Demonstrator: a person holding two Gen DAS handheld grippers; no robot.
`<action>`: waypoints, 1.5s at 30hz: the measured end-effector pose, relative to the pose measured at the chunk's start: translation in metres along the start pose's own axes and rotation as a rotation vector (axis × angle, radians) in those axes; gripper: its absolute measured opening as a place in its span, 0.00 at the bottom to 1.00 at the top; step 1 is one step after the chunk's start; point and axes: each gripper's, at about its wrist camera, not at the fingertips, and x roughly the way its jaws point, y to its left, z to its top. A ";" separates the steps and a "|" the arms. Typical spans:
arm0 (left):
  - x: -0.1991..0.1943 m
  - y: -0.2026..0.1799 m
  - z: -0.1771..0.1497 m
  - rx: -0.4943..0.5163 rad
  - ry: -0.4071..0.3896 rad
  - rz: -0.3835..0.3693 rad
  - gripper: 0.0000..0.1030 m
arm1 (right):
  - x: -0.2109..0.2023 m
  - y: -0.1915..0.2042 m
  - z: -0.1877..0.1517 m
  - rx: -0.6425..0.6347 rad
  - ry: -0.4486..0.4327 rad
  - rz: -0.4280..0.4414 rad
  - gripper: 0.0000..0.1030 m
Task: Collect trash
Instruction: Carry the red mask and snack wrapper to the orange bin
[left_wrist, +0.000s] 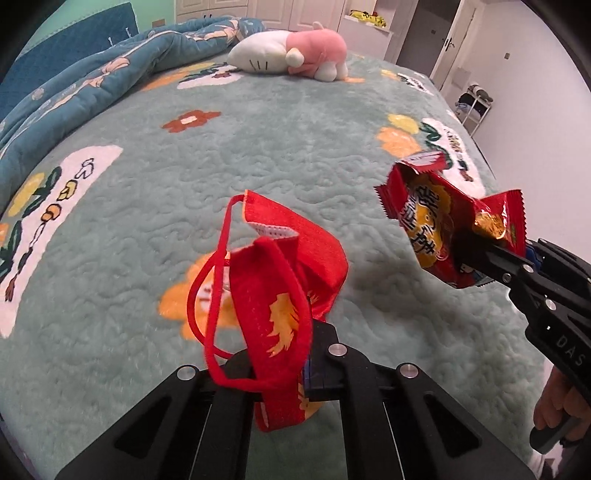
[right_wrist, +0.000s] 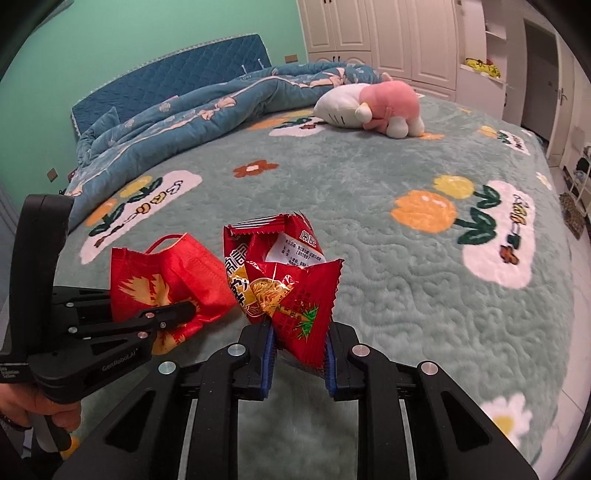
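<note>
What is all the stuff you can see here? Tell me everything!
mask: one, red with a yellow print, held in the left gripper above the bed
wrapper: one, red snack packet, torn open, held in the right gripper
plush: one, pink and white, lying at the far side of the bed
quilt: one, dark blue with flowers, bunched near the headboard
blanket: one, green with flower pictures, covering the bed
headboard: one, blue, against the green wall
wardrobe: one, white, behind the bed
left gripper: black, jaws shut on the mask
right gripper: black, jaws shut on the wrapper
</note>
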 end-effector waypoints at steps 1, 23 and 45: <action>-0.006 -0.001 -0.002 0.002 -0.006 0.001 0.05 | -0.008 0.001 -0.002 0.001 -0.004 0.000 0.21; -0.141 -0.116 -0.079 0.192 -0.118 -0.053 0.05 | -0.225 0.008 -0.103 0.127 -0.170 -0.083 0.21; -0.138 -0.376 -0.162 0.728 -0.026 -0.393 0.05 | -0.424 -0.120 -0.327 0.572 -0.260 -0.479 0.21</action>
